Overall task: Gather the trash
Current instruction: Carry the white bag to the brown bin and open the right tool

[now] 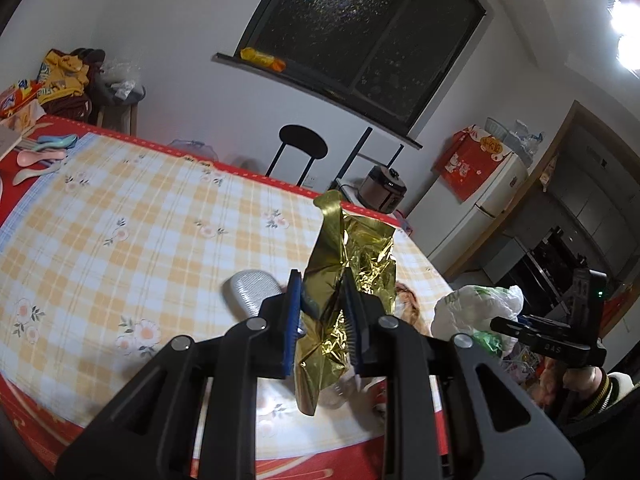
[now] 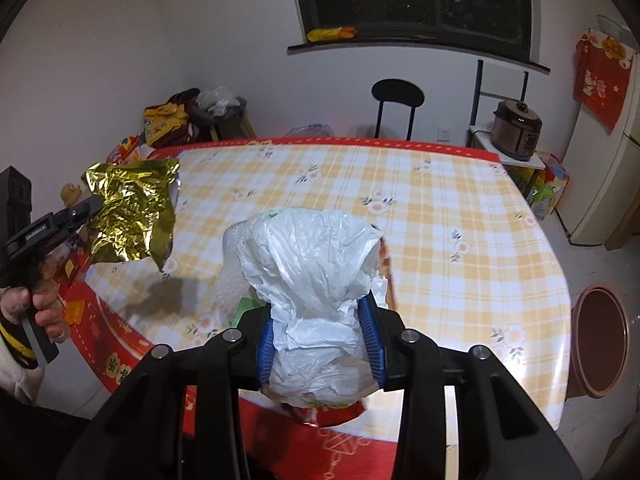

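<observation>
At the left of the right wrist view, my left gripper [image 2: 96, 204] is clamped on a crumpled gold foil wrapper [image 2: 132, 212], held above the tabletop [image 2: 440, 216] edge. Its side lettering is too small to read. Bottom centre, my right gripper [image 2: 320, 340] is clamped on a white plastic bag [image 2: 312, 264]. The checked cloth beyond lies open up to the black chair [image 2: 396, 96]; a brown bin [image 2: 600, 340] stands lower right
</observation>
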